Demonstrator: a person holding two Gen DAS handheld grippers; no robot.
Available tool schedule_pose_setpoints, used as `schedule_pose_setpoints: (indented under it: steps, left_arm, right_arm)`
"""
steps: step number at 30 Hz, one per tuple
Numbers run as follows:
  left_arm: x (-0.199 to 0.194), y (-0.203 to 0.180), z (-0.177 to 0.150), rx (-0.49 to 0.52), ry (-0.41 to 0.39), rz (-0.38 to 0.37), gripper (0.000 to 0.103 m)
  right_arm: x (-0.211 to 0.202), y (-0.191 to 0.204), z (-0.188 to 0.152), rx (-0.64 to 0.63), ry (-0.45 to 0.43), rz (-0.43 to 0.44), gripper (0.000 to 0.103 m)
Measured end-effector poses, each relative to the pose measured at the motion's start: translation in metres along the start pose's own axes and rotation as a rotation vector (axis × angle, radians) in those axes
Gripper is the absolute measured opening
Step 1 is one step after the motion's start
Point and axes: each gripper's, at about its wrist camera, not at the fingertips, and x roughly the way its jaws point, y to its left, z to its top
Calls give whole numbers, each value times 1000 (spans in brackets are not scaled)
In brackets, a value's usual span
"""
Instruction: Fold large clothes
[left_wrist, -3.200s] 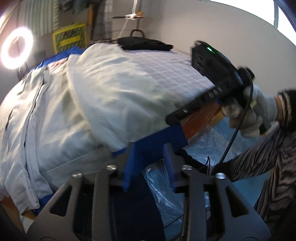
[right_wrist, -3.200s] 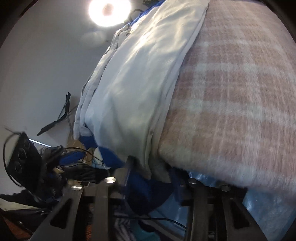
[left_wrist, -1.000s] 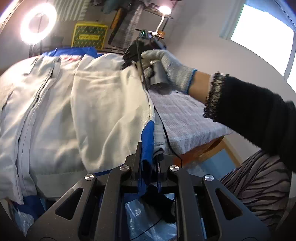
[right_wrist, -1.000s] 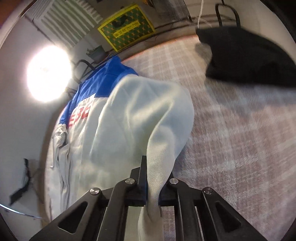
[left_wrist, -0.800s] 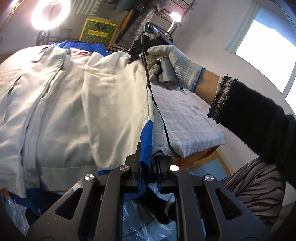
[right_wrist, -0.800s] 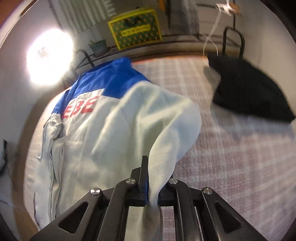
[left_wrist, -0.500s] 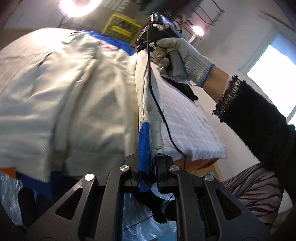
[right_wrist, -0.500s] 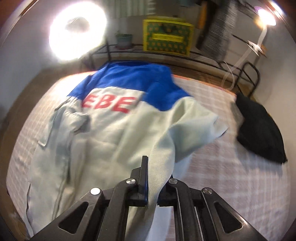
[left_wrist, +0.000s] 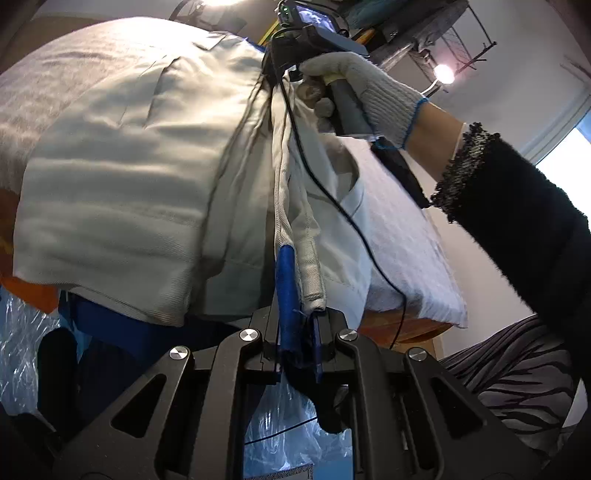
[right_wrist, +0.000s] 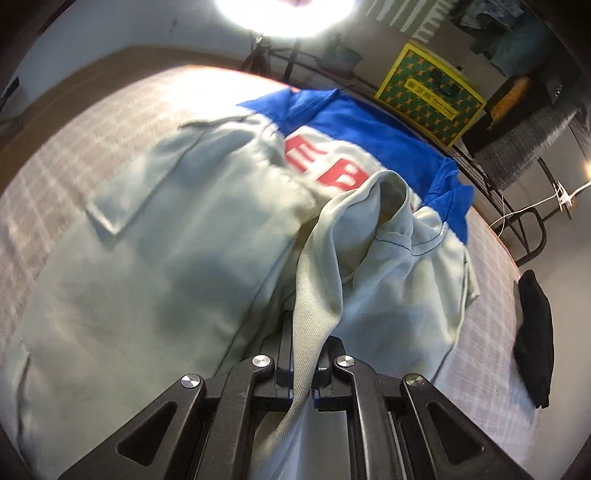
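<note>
Jacket (right_wrist: 177, 258) spread on the blanket (right_wrist: 74, 155), dark garment (right_wrist: 535, 332) to its right, box (right_wrist: 430, 94) behind

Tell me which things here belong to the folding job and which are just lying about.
Job: grey and blue jacket; left gripper and right gripper, jaws shut on its fabric; checked blanket under it.
Lying about: black cloth; yellow box; ring light.

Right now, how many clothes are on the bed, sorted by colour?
Grey-and-blue jacket, with red letters: 1
Black clothes: 1, a folded black garment near the bed's edge
Total: 2
Both lie on the checked blanket.
</note>
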Motion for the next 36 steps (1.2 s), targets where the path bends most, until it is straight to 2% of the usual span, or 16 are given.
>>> schedule_pose_setpoints:
  steps: [3,5,7,11,16,20,23,25,29,31,33,36]
  left_arm:
    - [5,3,-2,-6,25,8,11]
    - [8,3,-4,8,47,21,11]
    - [10,3,-7,22,66,30,11]
    - [7,2,-14,46,92,41,14]
    - [-17,1,-27,82,114,34,14]
    - [-49,-9,-28,152,76,45,13]
    - [-68,-18,-15,208,41,61,14]
    - [-79,-21,-3,230,9,72,14]
    - [-101,-25,34,267,-66,118,14]
    - [-104,-25,57,278,-95,140,14]
    - [-102,-27,81,291,-122,148,14]
    - [-101,-29,117,307,-184,153,14]
  right_arm:
    - [1,-1,-3,-8,-6,31,14]
    - [-4,-13,-5,32,-11,123,24]
    - [-16,-32,-9,99,-31,249,30]
    - [-55,-72,-26,228,-108,397,31]
    - [-114,-107,-75,303,-204,484,31]
    - [-142,-103,-123,252,-244,446,30]
    - [-135,-87,-142,215,-214,389,28]
    - [-120,-78,-142,208,-178,358,28]
    - [-79,-59,-136,238,-79,366,27]
    - [-64,-42,-133,229,-41,414,25]
    - [-59,-20,-133,190,-20,502,25]
    - [-78,-4,-130,84,-52,595,25]
